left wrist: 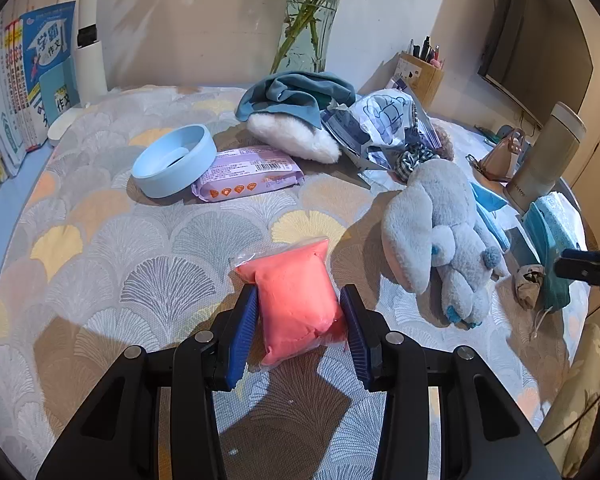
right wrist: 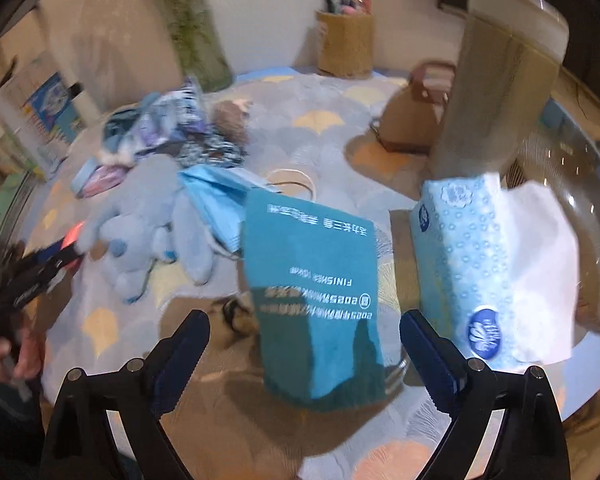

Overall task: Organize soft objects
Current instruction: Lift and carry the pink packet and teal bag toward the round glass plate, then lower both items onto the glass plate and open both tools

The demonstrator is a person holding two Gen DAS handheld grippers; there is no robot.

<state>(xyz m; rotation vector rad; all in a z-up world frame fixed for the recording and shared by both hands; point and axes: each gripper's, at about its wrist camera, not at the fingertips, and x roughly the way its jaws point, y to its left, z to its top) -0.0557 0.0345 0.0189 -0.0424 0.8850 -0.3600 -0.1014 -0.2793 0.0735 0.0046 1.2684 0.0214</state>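
Jaws: the left gripper (left wrist: 300, 334) pinches the pink bag (left wrist: 296, 304) just above the tablecloth (left wrist: 140, 248); the right gripper (right wrist: 305, 354) stands spread, the teal towel (right wrist: 312, 288) between its pads untouched. The slick bag could slip out under uneven squeeze.

Pink soft pack (left wrist: 296, 304) clamped upright; teal towel (right wrist: 312, 300) standing free.

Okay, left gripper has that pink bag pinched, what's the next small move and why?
Probably lift the pink bag slightly off the tablecloth. The left gripper has its pads pressed on both sides of it, while the right gripper is open over the teal pouch, holding nothing.
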